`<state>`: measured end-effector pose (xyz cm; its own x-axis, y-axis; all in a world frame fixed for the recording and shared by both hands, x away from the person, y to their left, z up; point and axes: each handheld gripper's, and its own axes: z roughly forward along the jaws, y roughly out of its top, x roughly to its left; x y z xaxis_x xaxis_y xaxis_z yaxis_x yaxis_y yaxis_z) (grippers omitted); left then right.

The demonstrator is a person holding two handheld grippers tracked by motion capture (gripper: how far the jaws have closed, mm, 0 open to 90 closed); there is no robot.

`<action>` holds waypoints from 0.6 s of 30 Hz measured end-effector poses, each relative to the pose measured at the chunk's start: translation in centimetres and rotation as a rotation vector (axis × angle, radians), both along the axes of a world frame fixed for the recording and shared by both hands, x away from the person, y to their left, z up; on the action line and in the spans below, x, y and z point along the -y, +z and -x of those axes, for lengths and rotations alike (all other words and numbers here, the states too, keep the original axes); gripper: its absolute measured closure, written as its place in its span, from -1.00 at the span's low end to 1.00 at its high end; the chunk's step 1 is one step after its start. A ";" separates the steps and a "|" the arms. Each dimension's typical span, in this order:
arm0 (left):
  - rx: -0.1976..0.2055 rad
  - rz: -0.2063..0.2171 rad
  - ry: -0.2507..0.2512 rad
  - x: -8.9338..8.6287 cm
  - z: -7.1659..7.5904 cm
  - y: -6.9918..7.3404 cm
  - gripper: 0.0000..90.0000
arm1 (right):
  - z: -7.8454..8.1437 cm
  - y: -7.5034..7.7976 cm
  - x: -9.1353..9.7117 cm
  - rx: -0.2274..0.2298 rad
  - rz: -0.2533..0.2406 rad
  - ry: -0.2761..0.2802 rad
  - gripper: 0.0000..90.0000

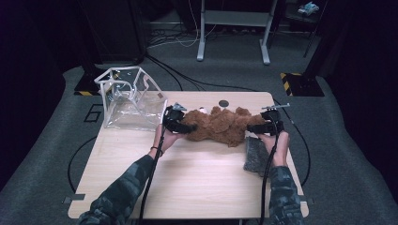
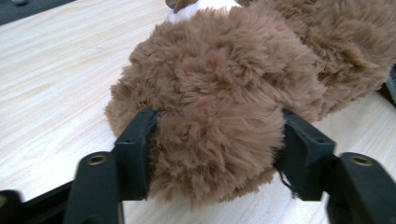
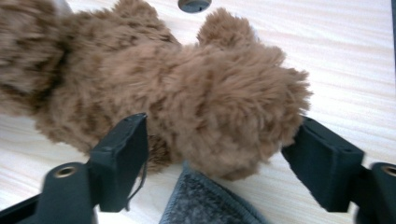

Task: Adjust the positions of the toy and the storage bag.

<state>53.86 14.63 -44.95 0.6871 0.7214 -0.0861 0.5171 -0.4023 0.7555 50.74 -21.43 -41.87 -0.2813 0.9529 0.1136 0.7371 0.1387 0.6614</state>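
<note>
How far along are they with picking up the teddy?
Both grippers have reached the teddy, which lies on the table. The left gripper squeezes one end; the right gripper brackets the other, one side not yet touching. Probably left: lifting it, perhaps into the clear bag.

Fluffy brown plush teddy bear (image 1: 219,125) sprawls across a pale wooden table.

It lies lengthwise on its side at the far middle of the tabletop, a white patch at its left end, one fuzzy limb overlapping a grey felt cloth (image 1: 256,155).
</note>
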 end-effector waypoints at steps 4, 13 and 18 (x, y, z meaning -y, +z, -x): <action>0.005 0.000 -0.009 0.0 0.0 -0.1 0.08 | -0.7 -0.7 0.3 -0.031 -0.019 0.000 -0.13; 0.036 -0.010 -0.031 0.0 0.0 -0.5 0.57 | -0.9 -0.8 -0.3 0.006 0.008 0.036 0.52; 0.072 0.004 -0.029 -0.2 0.1 -0.2 0.65 | -0.5 0.6 -0.8 0.086 0.045 0.031 0.59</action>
<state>53.72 14.80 -45.17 0.7125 0.7006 -0.0388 0.4493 -0.4131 0.7922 51.25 -20.62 -41.27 -0.3173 0.9472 0.0452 0.6728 0.1913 0.7147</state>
